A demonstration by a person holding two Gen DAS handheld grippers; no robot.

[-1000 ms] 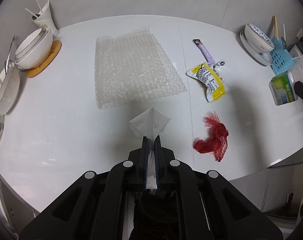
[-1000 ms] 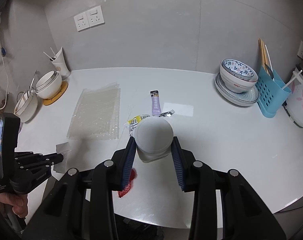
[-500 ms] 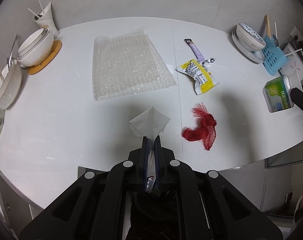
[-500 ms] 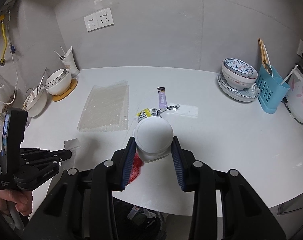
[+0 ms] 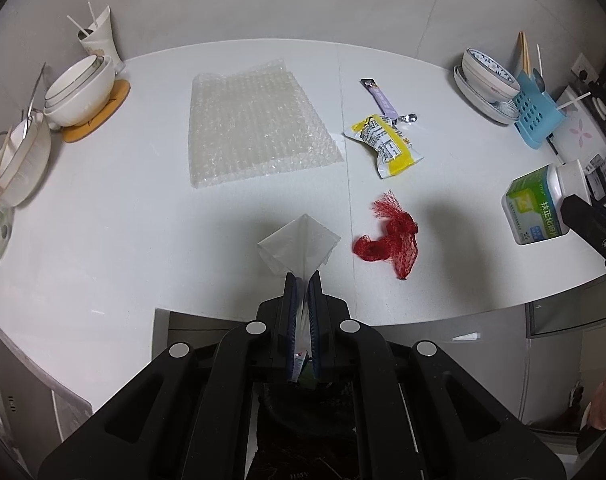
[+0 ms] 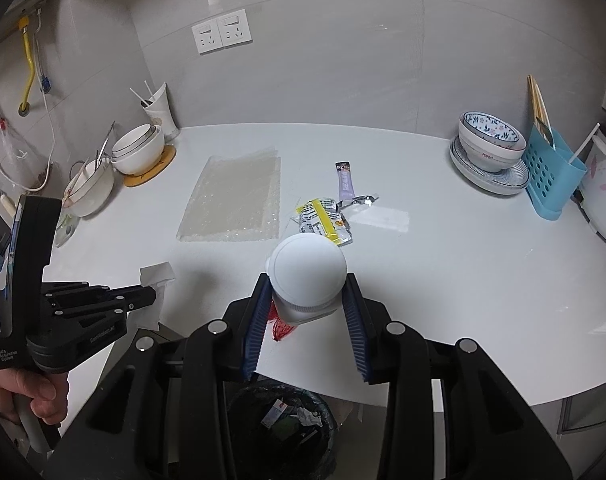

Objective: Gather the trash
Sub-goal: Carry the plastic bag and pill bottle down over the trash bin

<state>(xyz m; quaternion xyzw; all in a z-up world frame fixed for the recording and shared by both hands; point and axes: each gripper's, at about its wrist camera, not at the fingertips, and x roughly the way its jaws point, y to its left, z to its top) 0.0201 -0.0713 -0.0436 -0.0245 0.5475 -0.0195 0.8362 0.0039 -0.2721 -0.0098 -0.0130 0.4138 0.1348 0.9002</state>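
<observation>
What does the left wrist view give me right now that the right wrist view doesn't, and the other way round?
Only the left wrist view: the bottle's green label and the whole red net, clear of the counter edge.

Only the right wrist view: the trash bin below the counter edge with scraps inside, the wall sockets, and the hand holding the left gripper.

Both: the left gripper shut on the clear wrapper, the right gripper shut on the bottle, and bubble wrap, yellow packet and purple sachet on the counter.

Black claw (image 5: 301,280) frames, blue ribbed pads (image 6: 255,322), silver screws
</observation>
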